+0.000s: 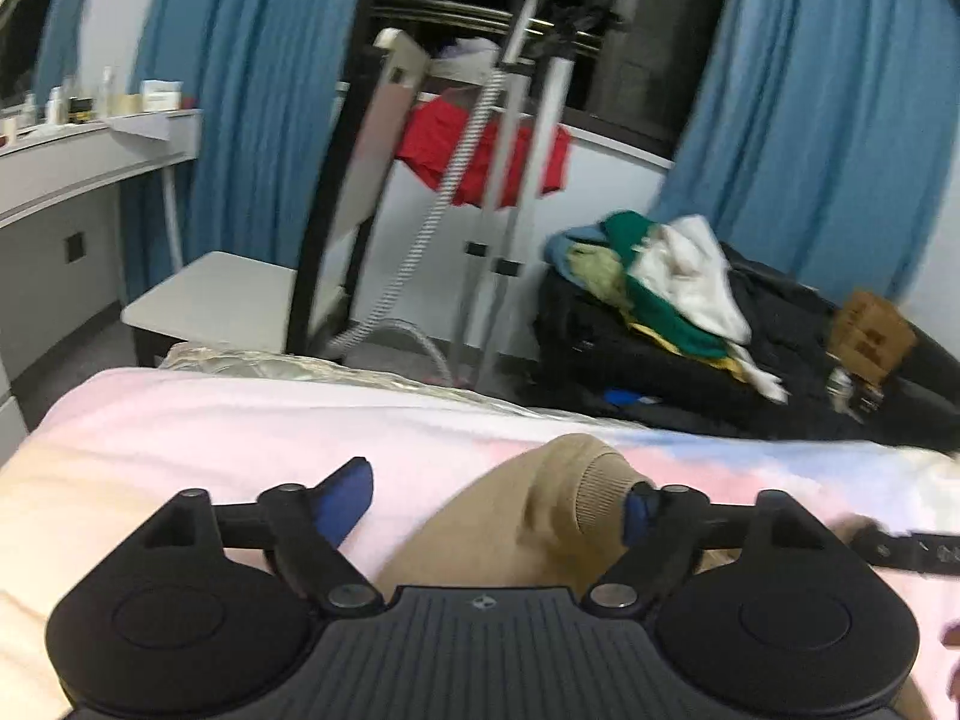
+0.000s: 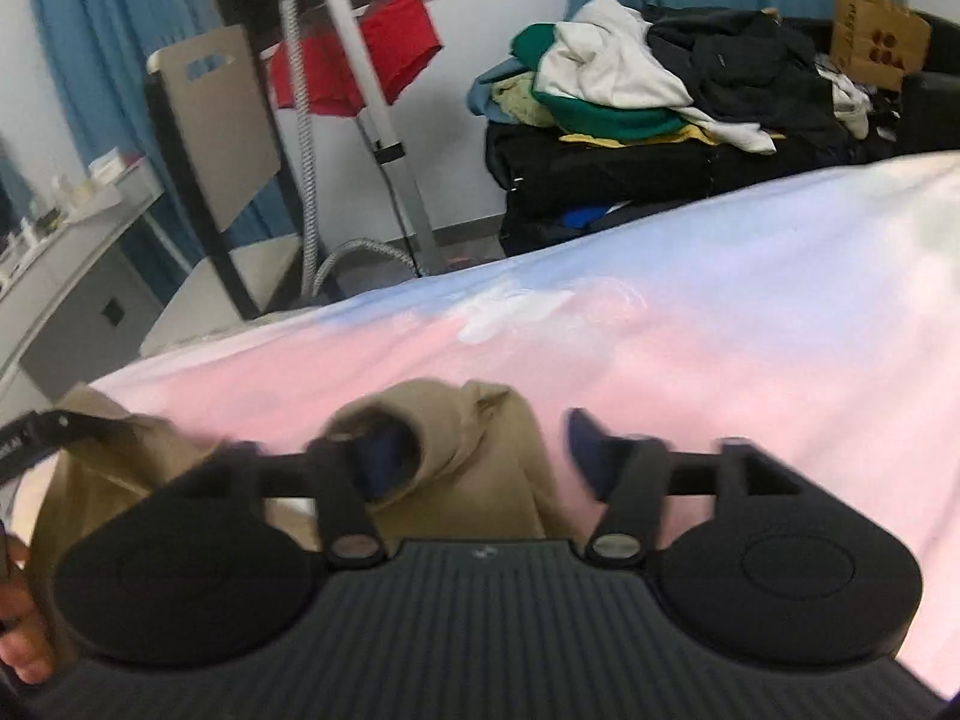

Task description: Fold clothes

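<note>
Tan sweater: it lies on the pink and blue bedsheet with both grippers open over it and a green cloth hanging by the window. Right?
Not quite. The cloth hanging by the window is red, not green, as the left wrist view shows. The tan sweater, bedsheet and open left gripper and right gripper are as stated.

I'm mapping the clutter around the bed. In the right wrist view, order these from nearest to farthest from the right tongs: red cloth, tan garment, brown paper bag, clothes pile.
1. tan garment, between the right tongs
2. clothes pile, beyond the bed
3. Red cloth, upper left, and brown paper bag, upper right: too close to call
</note>
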A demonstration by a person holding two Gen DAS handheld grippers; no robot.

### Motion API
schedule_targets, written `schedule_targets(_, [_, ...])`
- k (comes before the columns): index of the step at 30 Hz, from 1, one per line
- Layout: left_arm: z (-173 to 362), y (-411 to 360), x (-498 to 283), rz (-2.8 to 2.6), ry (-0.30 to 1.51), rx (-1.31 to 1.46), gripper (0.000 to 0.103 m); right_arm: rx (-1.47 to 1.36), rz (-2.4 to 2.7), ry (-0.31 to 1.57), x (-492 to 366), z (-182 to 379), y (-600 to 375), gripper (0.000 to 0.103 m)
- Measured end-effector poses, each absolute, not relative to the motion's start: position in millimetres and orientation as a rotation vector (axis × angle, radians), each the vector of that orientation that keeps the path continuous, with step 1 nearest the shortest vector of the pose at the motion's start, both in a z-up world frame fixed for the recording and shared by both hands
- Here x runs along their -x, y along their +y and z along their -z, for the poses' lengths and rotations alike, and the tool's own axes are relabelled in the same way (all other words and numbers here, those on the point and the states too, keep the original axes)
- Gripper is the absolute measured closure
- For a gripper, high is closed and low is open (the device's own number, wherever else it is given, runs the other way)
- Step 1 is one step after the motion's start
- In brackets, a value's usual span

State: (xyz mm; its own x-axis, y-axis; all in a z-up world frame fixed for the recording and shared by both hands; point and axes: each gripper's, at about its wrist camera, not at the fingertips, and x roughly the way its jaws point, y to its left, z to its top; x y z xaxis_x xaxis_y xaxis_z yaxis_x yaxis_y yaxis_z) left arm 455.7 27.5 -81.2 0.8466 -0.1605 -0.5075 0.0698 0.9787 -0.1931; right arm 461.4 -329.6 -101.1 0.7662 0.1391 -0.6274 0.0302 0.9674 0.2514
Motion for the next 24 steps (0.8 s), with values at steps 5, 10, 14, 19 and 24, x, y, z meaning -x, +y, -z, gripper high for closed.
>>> schedule_targets(5, [45, 33, -389, 0.183, 0.587, 0.103, 0.01, -0.239, -0.085, 0.688, -416, 66, -321, 0.027])
schedule_targets(10, [29, 45, -322, 0.181, 0.593, 0.058, 0.005, -0.265, -0.091, 0.677, -343, 40, -312, 0.027])
schedule_targets(14, [25, 59, -275, 0.183, 0.575, 0.121, 0.005, -0.289, -0.088, 0.661, -268, 39, -307, 0.027])
schedule_targets(19, [27, 65, -242, 0.175, 0.565, 0.142, 0.01, -0.455, -0.139, 0.648, -168, 62, -311, 0.027])
schedule_targets(24, [36, 66, -263, 0.22, 0.579, 0.343, 0.02, -0.494, -0.161, 0.642, -133, 79, -315, 0.027])
